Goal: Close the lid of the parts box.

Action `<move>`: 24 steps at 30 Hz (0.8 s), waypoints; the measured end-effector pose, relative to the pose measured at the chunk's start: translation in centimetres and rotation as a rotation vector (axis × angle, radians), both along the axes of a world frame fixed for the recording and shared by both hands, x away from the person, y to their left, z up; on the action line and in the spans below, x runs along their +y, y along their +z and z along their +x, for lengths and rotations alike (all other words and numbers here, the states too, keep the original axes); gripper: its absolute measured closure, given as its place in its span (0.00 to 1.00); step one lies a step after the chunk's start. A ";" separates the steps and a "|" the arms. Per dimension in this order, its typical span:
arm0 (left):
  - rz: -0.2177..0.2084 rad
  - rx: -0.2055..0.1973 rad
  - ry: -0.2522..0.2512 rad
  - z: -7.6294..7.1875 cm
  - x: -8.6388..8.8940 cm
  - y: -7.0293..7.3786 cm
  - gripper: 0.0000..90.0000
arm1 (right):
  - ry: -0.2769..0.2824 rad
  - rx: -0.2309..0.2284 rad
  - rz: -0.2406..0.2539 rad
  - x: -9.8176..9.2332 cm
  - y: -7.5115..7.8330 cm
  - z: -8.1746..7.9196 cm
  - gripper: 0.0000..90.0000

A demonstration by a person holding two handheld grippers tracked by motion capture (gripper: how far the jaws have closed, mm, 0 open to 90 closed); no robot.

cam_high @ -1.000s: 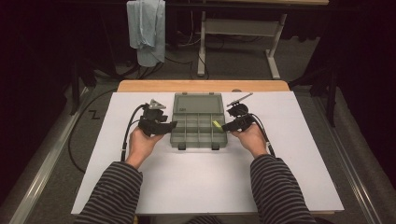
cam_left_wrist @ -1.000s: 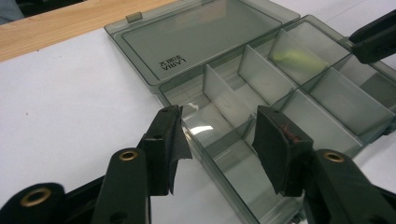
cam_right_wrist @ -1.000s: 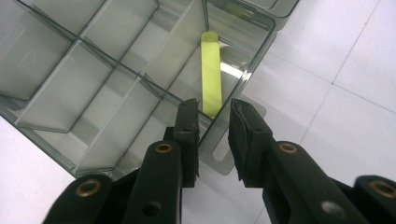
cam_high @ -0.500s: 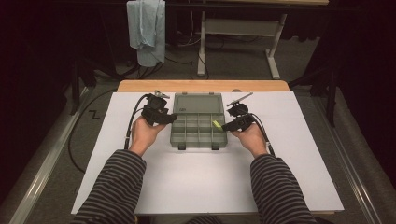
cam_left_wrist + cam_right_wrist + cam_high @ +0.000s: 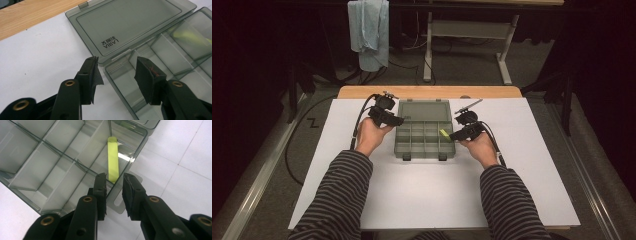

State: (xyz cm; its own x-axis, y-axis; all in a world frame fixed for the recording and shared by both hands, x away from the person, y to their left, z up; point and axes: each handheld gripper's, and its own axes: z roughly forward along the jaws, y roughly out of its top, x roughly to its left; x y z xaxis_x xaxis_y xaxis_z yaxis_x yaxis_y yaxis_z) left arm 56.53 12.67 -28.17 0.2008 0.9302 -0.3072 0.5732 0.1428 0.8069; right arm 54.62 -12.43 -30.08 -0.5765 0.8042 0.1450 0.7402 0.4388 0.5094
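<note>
A smoky clear compartment box (image 5: 424, 156) lies open on the white sheet, its lid (image 5: 424, 110) folded flat at the far side. A yellow-green stick (image 5: 444, 133) leans in the right-hand compartment. My left gripper (image 5: 398, 120) is open at the box's left side near the hinge. In the left gripper view its jaws (image 5: 116, 60) straddle the base's corner (image 5: 125, 87) below the lid (image 5: 130, 25), touching nothing. My right gripper (image 5: 453, 135) is open at the box's right wall (image 5: 135, 152). Its tips (image 5: 113, 176) flank the near end of the stick (image 5: 112, 157), and the pads stand apart from it.
The white sheet (image 5: 427, 195) covers a wooden table whose far edge (image 5: 427, 91) shows. Two latch tabs (image 5: 406, 157) stick out from the box front. Beyond the table hang a blue cloth (image 5: 369, 30) and a desk frame (image 5: 472, 30). Cables (image 5: 312, 122) trail on the left floor.
My left hand has moved away from me along the box's left side, from the base's middle to the hinge corner. The right hand and the stick have stayed put.
</note>
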 end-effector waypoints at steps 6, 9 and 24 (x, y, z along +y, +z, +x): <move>0.020 0.031 0.021 1.4 -0.3 -0.2 0.58 | 0.000 -0.001 0.001 0.0 0.0 0.0 0.84; 0.023 0.049 0.032 2.1 -0.4 -0.2 0.58 | 0.000 -0.001 0.002 0.0 0.0 0.0 0.84; 0.020 0.125 0.076 5.1 -0.6 -0.9 0.59 | -0.008 0.001 -0.001 0.1 0.0 -0.1 0.84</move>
State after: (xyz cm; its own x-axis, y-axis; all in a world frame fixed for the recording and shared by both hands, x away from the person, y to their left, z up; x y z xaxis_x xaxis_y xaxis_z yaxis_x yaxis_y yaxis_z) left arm 61.63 12.05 -29.10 0.0904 0.9476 -0.3065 0.6575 0.1744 0.7330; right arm 54.53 -12.32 -30.06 -0.5698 0.8090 0.1447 0.7442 0.4332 0.5084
